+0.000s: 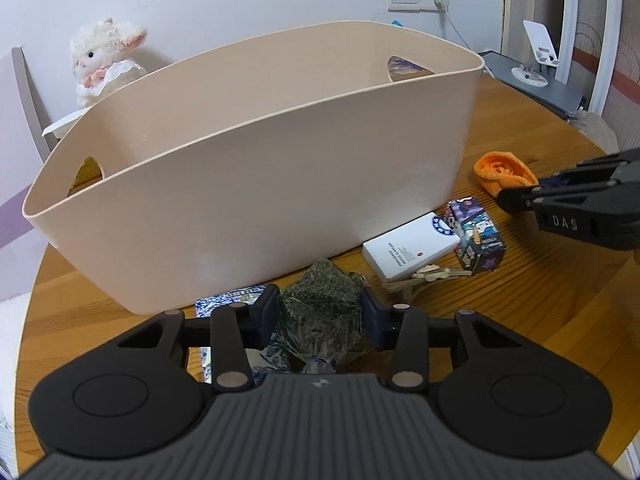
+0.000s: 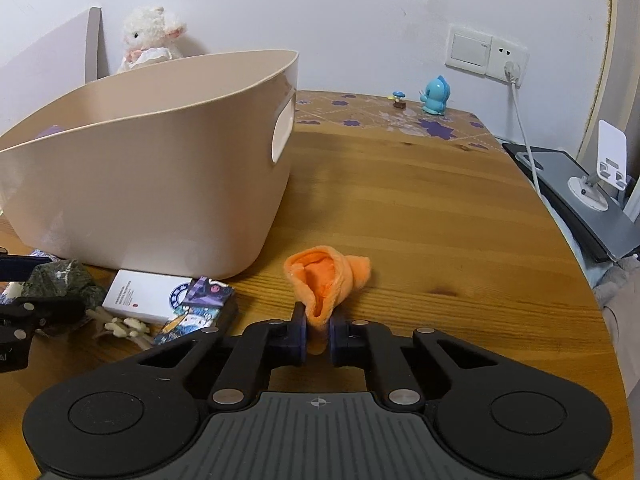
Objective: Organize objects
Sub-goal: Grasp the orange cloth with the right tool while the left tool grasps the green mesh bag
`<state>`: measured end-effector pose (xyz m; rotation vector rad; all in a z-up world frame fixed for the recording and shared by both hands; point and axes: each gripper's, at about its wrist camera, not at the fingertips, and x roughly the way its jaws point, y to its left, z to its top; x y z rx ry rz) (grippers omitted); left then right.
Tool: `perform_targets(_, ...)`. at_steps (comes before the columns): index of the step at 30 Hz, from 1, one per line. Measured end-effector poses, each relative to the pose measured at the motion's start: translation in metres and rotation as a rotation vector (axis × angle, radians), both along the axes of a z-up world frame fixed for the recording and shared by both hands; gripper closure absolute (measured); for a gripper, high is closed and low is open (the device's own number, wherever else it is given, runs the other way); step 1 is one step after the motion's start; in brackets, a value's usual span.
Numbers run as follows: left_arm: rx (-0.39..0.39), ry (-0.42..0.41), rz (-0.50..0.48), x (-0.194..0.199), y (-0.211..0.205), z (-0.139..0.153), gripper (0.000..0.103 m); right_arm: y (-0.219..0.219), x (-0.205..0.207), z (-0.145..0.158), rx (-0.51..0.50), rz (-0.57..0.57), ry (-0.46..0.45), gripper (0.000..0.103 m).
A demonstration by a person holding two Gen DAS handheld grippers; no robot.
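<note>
Now the left hand-held gripper pinches a clear bag of dried green herbs just before the beige plastic basket, while the right hand-held gripper pinches an orange plush cloth lying on the wooden surface near its right edge.

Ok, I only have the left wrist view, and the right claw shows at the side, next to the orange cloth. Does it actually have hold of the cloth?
Observer: Yes. In the right wrist view the right claw is shut on the near edge of the orange cloth.
Operator: And is there anything behind the tub? It blocks my view.
Observer: A blue figurine and a small mushroom toy stand near the far wall, on a floral mat past the tub's right end and apart from it.
</note>
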<state>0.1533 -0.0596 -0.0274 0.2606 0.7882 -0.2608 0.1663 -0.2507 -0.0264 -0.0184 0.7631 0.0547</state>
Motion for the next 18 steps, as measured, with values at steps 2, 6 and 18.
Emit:
perform_targets(2, -0.015, 0.006, 0.001, -0.001, 0.001, 0.0, 0.06, -0.001, -0.006, 0.001, 0.004, -0.006, -0.005, 0.095)
perform_targets(6, -0.031, 0.005, 0.004, -0.004, 0.002, 0.003, 0.063, -0.004, -0.019, 0.007, 0.015, -0.016, -0.017, 0.096)
perform_targets(18, -0.068, -0.013, 0.018, -0.021, 0.014, 0.012, 0.065, 0.0, -0.056, 0.038, 0.037, -0.013, -0.096, 0.096)
